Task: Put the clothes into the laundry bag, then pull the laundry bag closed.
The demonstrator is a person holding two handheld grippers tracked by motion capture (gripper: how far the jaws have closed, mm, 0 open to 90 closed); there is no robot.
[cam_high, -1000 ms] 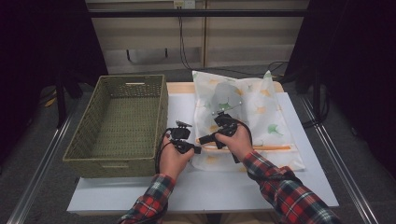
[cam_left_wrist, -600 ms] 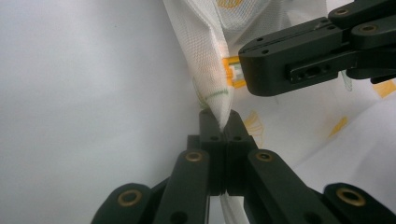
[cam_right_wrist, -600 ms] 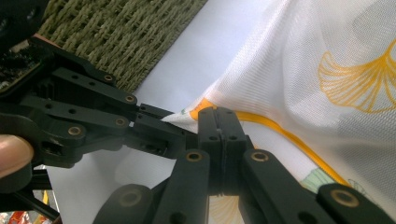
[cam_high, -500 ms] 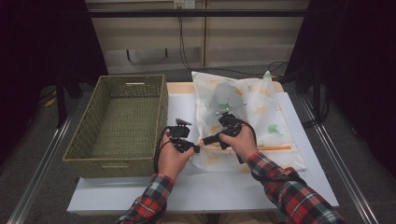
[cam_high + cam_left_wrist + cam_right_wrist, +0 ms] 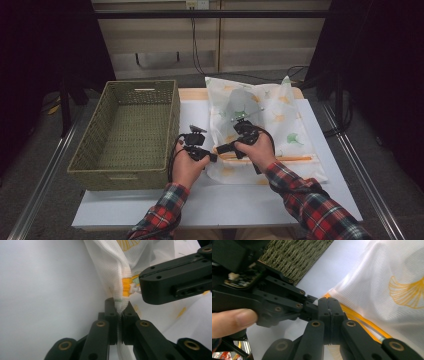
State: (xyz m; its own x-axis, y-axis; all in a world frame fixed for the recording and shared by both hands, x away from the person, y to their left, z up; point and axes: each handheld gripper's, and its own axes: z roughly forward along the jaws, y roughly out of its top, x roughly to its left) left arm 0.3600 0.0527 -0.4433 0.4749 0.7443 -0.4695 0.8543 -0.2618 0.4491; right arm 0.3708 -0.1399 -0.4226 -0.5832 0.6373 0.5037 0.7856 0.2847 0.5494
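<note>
From the high view, a white mesh laundry bag [image 5: 260, 125] printed with yellow and green leaves lies flat on the white worktop [image 5: 210, 200], just right of an empty woven basket [image 5: 127, 132]; both hands meet at the bag's near left corner, where an orange zipper [image 5: 280, 158] runs along its near edge. The left gripper [image 5: 210, 156] sits between basket and bag, the right gripper [image 5: 222, 149] just beside it, their tips almost touching. In the left gripper view, the jaws are pinched tight on a fold of the bag's mesh at the corner, just below the orange zipper end [image 5: 127, 286] and its small white pull [image 5: 133, 288], which the right gripper [image 5: 175, 280] reaches from the side. In the right gripper view, the jaws are closed flat together beside the zipper tape [image 5: 359, 317]; whether the pull is caught between them I cannot tell, since the tips hide it. The likely trouble lies there: if the right jaws have only mesh or nothing, drawing along the edge will slip off the pull or snag the fabric, and a weak left pinch would let the whole bag slide with it instead of opening.
</note>
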